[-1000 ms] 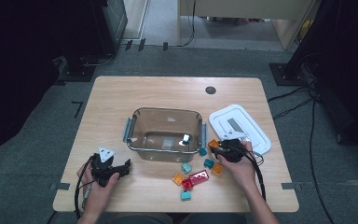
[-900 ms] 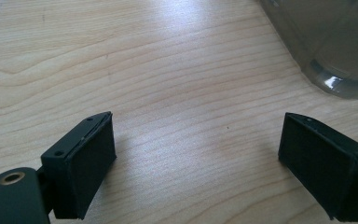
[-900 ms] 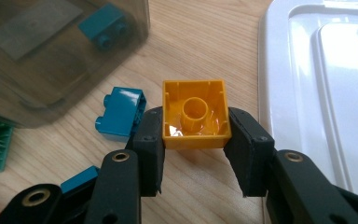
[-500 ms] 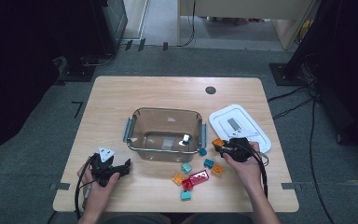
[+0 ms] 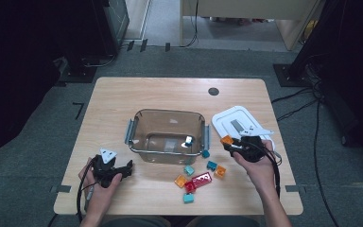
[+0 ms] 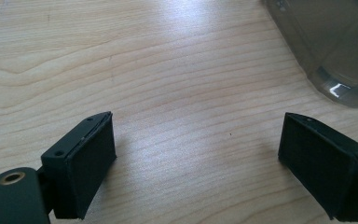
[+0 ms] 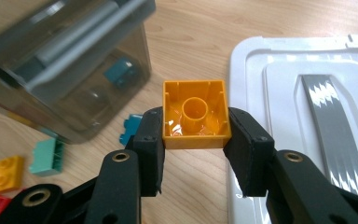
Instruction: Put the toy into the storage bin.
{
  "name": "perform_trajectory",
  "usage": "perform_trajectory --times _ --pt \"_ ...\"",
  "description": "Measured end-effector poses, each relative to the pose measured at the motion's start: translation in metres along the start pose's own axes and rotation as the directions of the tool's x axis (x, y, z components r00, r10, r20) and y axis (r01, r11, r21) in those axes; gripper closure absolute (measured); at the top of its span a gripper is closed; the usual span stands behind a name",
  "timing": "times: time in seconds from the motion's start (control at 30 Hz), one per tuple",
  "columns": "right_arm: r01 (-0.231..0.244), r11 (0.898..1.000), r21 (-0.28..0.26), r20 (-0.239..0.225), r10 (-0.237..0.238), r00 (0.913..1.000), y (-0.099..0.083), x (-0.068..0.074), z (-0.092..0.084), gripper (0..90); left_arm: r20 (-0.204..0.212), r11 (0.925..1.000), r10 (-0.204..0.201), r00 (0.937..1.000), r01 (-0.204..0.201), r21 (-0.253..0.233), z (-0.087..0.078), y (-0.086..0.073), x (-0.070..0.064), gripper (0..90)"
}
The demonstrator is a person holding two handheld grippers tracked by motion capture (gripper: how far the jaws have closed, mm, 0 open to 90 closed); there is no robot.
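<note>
My right gripper [image 7: 195, 140] is shut on an orange brick [image 7: 195, 115], its hollow underside facing the camera. From above, that orange brick [image 5: 227, 140] hangs in the right gripper [image 5: 230, 144] just right of the clear brown container [image 5: 168, 135], above the table. My left gripper [image 5: 128, 169] rests low near the table's front left, open, with bare wood between its black pads [image 6: 91, 168]. Several loose bricks lie in front of the container: a red brick [image 5: 199, 181], an orange brick [image 5: 220, 171] and a teal brick [image 5: 188, 170].
A white lid [image 5: 241, 124] lies flat right of the container, directly beyond my right gripper. A teal brick [image 7: 47, 157] and a blue brick [image 7: 131, 128] sit by the container's corner. A dark round hole [image 5: 213, 91] marks the table's far side.
My right gripper has risen off the table with the orange brick and shifted slightly right, toward the lid. The left gripper has stayed put.
</note>
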State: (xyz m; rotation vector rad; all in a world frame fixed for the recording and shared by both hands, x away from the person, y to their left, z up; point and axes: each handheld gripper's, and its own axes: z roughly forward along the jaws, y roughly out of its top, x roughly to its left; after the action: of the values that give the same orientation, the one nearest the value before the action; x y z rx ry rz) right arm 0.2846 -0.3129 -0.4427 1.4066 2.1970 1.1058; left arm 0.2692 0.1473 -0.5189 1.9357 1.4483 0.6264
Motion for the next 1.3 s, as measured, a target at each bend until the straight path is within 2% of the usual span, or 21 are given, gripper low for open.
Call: perform_trajectory --times 0.17,0.47,0.73,1.07,1.3 --pt "0.01 1.0 0.003 -0.021 -0.009 0.9997 0.007 0.005 -0.007 60.1 -0.008 1.0 -0.006 1.0 0.006 0.001 0.001 0.001 0.0 10.6" --pt "0.029 0.999 0.015 -0.028 -0.028 0.9992 0.016 0.008 -0.022 60.1 -0.012 0.9999 -0.011 0.9999 0.011 0.0 0.002 0.002 0.0 10.6" --pt "0.023 1.0 -0.02 -0.028 -0.023 0.9993 0.028 0.008 -0.042 60.1 -0.013 0.9999 -0.012 0.9998 0.012 0.001 0.002 0.002 0.0 10.5" --pt "0.035 0.999 -0.019 -0.045 -0.036 0.9983 0.039 0.011 -0.048 60.1 -0.015 0.9998 -0.02 0.9997 0.02 -0.004 0.003 0.002 0.0 10.5" --pt "0.065 0.998 -0.013 -0.066 -0.066 0.9956 0.05 0.018 -0.044 60.1 -0.015 0.9999 -0.014 0.9998 0.014 0.001 0.003 0.002 0.0 10.5"
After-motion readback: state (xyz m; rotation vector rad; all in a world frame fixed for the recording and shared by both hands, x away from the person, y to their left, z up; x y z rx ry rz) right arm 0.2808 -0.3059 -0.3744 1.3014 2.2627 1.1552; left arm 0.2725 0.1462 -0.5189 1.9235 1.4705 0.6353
